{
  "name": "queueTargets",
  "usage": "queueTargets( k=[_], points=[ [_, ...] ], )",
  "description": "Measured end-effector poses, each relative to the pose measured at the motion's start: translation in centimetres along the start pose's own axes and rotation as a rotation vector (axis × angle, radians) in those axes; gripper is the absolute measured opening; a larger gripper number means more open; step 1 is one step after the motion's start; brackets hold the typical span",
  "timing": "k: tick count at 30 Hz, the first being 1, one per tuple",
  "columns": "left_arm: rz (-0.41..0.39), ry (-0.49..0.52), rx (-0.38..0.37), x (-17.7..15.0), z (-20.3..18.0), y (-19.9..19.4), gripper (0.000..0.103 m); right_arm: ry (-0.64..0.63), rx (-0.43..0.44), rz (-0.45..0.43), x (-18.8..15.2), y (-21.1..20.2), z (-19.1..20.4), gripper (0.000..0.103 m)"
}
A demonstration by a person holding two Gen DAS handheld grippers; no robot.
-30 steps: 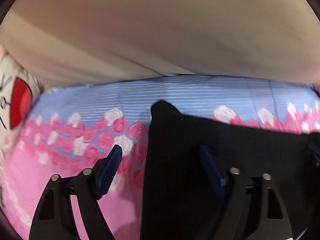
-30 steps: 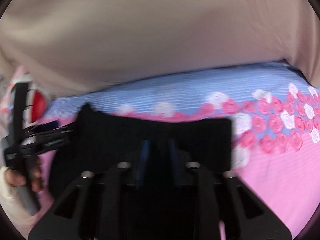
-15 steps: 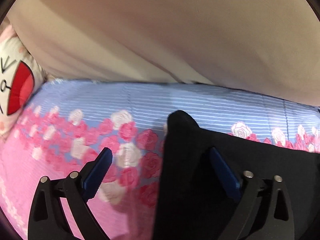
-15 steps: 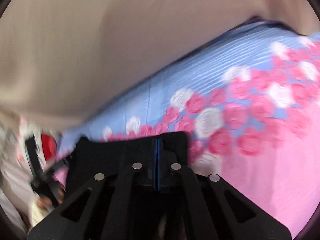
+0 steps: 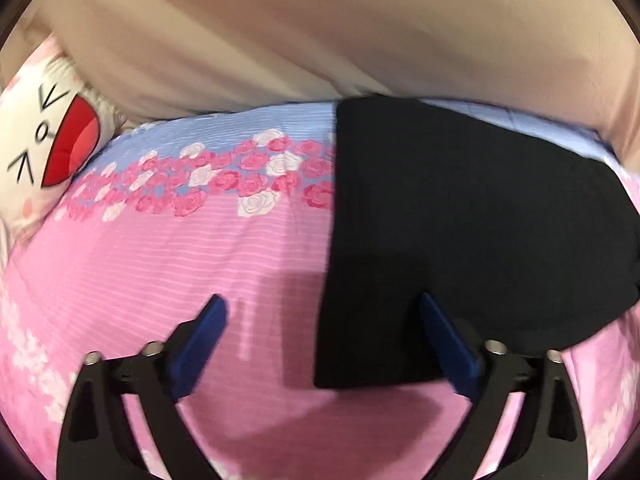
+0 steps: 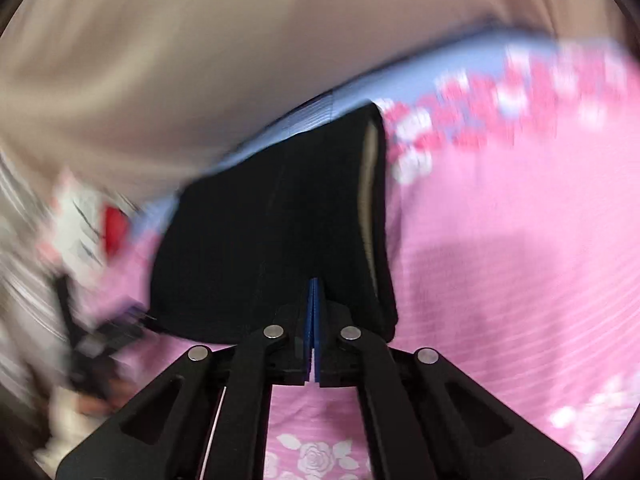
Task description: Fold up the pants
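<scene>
Behind everything I see a smooth beige curtain (image 5: 320,32), hanging in soft broad folds across the top of both views. Below it the bed's sheet (image 5: 200,264) spreads wide: finely ribbed cotton, pink with thin pale stripes, a lilac-blue band at the far edge and a row of printed pink and white roses between them. At ten o'clock in my left view lies a white cushion (image 5: 44,148) printed with a cartoon face and an open red mouth.

The black pants (image 5: 460,220) lie folded on the sheet from centre toward three o'clock, a matte, thick, lint-free slab with a straight left edge and squared near corner. In my right view a pale inner lining (image 6: 370,184) shows along their right-hand fold.

My left gripper (image 5: 320,316) is opening, its blue ribbed fingers (image 5: 212,320) spread wide, one over bare sheet, one over the pants' near edge, pinching nothing. My right gripper (image 6: 313,292) has its fingers pressed together at the pants' near edge; whether cloth is caught between them I cannot tell.
</scene>
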State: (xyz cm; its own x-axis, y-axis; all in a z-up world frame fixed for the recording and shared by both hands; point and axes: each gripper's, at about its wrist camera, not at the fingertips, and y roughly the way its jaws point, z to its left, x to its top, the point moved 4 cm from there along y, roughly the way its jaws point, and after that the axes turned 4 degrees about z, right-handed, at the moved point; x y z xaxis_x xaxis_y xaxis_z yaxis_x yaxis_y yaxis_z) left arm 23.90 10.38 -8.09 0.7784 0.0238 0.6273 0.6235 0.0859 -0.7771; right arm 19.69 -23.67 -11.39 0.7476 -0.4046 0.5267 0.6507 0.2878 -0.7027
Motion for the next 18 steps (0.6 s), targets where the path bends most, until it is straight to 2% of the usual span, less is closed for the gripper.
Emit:
queueTargets(
  k=[3,6,8,9,11,14,17,18],
  points=[
    [0.012,0.002,-0.017,0.2,0.2,0.1,0.098,-0.031,-0.033,-0.014,-0.4,1.0,1.1,0.0],
    [-0.001,0.008,-0.011,0.3,0.2,-0.6,0.096,-0.002,-0.024,-0.023,-0.9,0.6,2.0,0.0],
    [-0.023,0.021,0.025,0.3,0.2,-2.3,0.094,-0.028,-0.071,-0.051,-1.6,-0.9,3.5,0.0],
    [-0.041,0.033,0.03,0.2,0.2,-3.5,0.095,-0.059,-0.11,-0.073,-2.2,-2.1,4.7,0.007],
    [-0.057,0.043,0.012,0.0,0.0,-5.2,0.095,-0.102,-0.167,-0.109,-2.5,-5.5,5.8,0.008],
    [-0.077,0.059,-0.01,-0.7,-0.6,-7.8,0.096,-0.142,-0.195,-0.138,-4.2,-7.5,7.5,0.012],
    [-0.084,0.09,-0.033,-1.7,-1.4,-9.9,0.096,-0.176,-0.221,-0.15,-6.2,-8.4,9.1,0.025],
    [-0.084,0.095,-0.035,-2.0,-1.6,-10.4,0.096,-0.184,-0.227,-0.154,-7.0,-8.8,9.4,0.039]
  ],
)
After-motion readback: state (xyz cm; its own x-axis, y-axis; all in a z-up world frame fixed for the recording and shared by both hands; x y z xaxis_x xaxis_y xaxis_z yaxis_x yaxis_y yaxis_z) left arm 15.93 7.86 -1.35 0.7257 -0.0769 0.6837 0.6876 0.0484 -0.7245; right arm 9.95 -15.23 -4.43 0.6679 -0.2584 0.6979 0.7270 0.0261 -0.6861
